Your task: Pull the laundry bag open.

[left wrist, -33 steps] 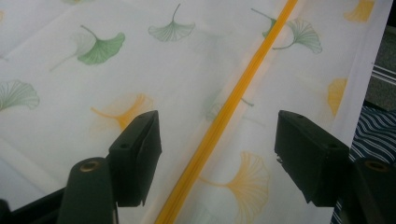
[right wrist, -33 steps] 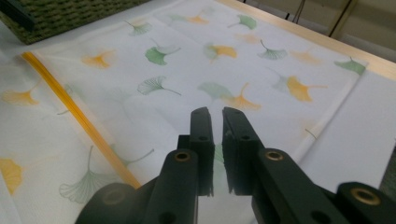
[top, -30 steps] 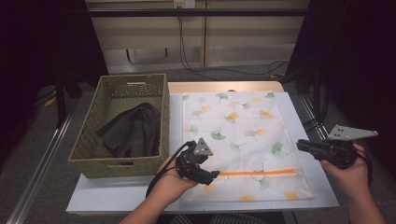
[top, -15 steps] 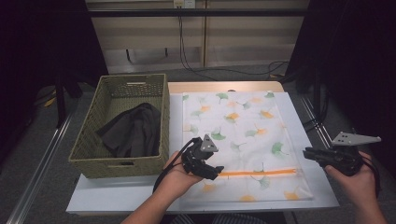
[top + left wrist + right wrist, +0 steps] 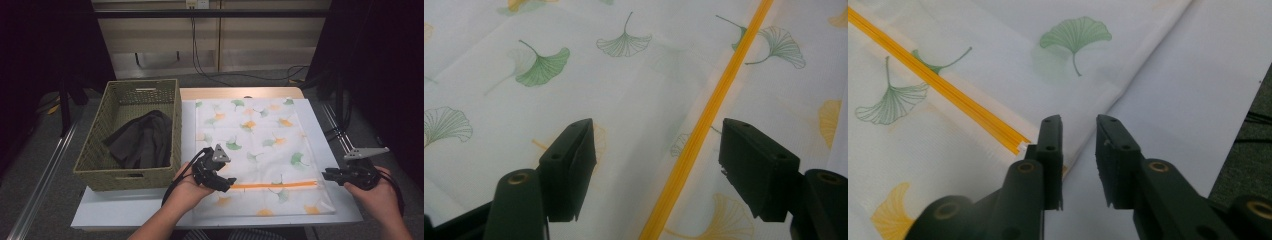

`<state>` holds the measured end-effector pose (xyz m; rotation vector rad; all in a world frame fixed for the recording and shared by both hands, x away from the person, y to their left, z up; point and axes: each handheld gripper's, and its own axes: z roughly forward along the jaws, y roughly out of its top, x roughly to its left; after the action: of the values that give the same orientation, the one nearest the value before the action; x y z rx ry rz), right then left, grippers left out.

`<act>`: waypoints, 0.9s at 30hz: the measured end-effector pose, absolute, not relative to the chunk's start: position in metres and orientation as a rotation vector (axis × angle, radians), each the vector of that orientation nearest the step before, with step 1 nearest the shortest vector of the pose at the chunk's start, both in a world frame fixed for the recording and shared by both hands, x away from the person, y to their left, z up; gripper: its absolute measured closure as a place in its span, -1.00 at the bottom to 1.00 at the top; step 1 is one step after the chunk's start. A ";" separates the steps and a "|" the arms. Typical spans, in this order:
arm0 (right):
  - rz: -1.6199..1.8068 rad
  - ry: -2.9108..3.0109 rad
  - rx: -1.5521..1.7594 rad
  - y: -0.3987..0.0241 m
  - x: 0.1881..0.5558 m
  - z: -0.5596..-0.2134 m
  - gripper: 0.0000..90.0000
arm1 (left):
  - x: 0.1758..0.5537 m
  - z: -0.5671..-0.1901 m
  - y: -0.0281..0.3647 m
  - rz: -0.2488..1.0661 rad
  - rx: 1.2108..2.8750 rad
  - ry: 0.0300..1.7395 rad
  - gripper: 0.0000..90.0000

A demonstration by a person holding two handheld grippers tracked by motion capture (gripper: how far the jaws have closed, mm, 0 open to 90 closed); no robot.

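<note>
The high view looks forward and down on the whole bench point(image 5: 345, 205) from the person's side. Each tongs camera rides low, looking along its own jaws, close over the leaf-print bag point(image 5: 634, 90). All three share its orange zipper point(image 5: 275, 185), toward six o'clock.

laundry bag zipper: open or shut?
Shut, as far as visible: the orange zipper runs as one unbroken line across the leaf-print bag, no gap, in the high and both gripper views.
</note>
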<state>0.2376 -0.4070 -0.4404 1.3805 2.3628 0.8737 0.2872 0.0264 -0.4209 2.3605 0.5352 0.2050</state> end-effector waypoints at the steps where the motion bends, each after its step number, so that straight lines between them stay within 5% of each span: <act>1: 0.875 2.379 1.392 -0.407 0.238 -0.441 0.57 | 0.287 -0.421 0.027 0.193 2.356 0.537 -0.31; 19: 0.853 2.445 1.533 -0.403 0.246 -0.459 0.38 | 0.287 -0.424 0.026 0.199 2.368 0.529 -0.32; 27: 0.825 2.457 1.503 -0.398 0.245 -0.460 0.50 | 0.286 -0.424 0.025 0.205 2.373 0.524 -0.32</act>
<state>0.2446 -0.3975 -0.4601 1.5027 2.4568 0.8247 0.2865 0.0252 -0.4237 2.3733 0.5236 0.2053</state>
